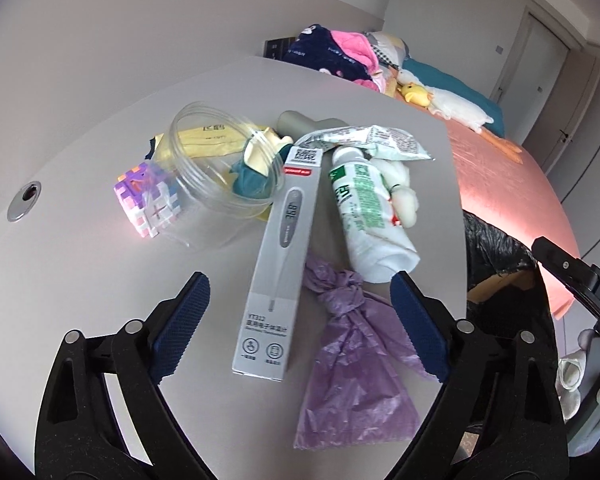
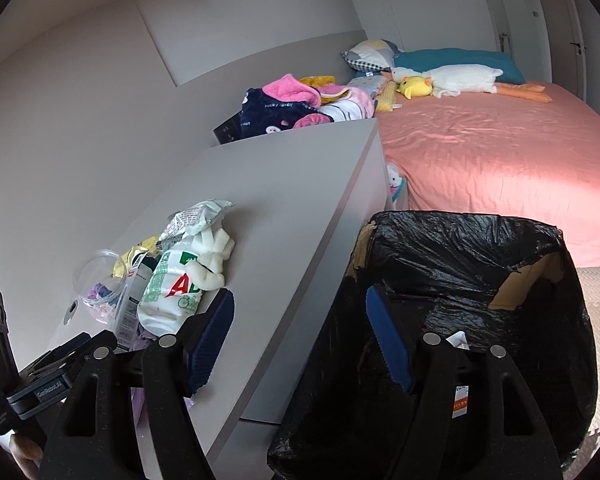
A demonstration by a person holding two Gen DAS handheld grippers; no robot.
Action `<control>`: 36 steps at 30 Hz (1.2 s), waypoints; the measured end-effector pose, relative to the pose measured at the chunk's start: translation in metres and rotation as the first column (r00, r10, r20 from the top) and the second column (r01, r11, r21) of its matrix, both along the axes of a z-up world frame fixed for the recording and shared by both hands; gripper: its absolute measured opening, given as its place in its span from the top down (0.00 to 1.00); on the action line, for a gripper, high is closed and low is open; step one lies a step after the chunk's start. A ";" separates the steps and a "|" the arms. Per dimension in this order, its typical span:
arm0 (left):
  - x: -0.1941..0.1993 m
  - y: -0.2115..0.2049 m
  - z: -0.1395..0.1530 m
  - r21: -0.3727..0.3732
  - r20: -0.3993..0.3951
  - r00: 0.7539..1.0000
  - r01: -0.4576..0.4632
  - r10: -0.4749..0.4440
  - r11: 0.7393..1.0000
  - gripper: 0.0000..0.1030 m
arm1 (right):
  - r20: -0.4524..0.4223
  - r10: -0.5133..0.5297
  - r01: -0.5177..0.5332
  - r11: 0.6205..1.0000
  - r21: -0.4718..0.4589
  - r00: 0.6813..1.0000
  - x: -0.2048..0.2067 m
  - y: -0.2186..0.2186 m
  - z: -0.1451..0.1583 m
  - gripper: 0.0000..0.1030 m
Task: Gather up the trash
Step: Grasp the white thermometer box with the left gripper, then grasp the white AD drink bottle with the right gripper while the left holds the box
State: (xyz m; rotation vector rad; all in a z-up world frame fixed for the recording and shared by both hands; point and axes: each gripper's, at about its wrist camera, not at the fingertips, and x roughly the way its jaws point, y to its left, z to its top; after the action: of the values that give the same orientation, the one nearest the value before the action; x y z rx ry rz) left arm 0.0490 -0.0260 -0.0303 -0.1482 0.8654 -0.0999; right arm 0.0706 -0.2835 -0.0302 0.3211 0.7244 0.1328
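On the grey desk [image 1: 80,264] lie a grey thermometer box [image 1: 278,280], a knotted purple plastic bag [image 1: 352,356], a white and green bottle [image 1: 370,216] and a crumpled wrapper [image 1: 376,140]. My left gripper [image 1: 300,320] is open and empty, its jaws either side of the box and the purple bag, just above them. My right gripper [image 2: 300,340] is open and empty, over the gap between the desk edge and the cardboard bin lined with a black bag [image 2: 480,280]. The bottle [image 2: 168,292] and wrapper [image 2: 198,212] show in the right wrist view too.
A clear plastic jar [image 1: 224,160] on its side, a pastel foam cube [image 1: 148,200], a yellow packet [image 1: 204,140] and a white plush toy [image 1: 404,188] also lie on the desk. A bed with a pink sheet [image 2: 500,160] and a clothes pile [image 2: 300,108] lie beyond.
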 end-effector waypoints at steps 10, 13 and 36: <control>0.015 0.009 -0.018 0.044 -0.035 0.999 -0.017 0.018 0.999 0.24 | -0.017 0.067 -0.067 0.998 0.007 0.998 0.013 0.033 -0.004 0.33; 0.020 0.012 -0.022 0.045 -0.048 0.999 -0.016 0.019 0.999 0.24 | -0.026 0.099 -0.098 0.995 0.023 0.995 0.019 0.045 -0.004 0.33; 0.015 0.024 -0.007 0.028 0.001 1.000 0.009 -0.009 1.000 0.71 | -0.120 0.229 -0.217 0.971 0.105 0.966 0.067 0.116 -0.028 0.32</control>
State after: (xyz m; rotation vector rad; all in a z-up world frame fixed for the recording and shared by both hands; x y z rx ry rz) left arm 0.0644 -0.0019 -0.0373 -0.1180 0.8660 -0.0963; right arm 0.1373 -0.1679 -0.0580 0.3369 0.8864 0.3617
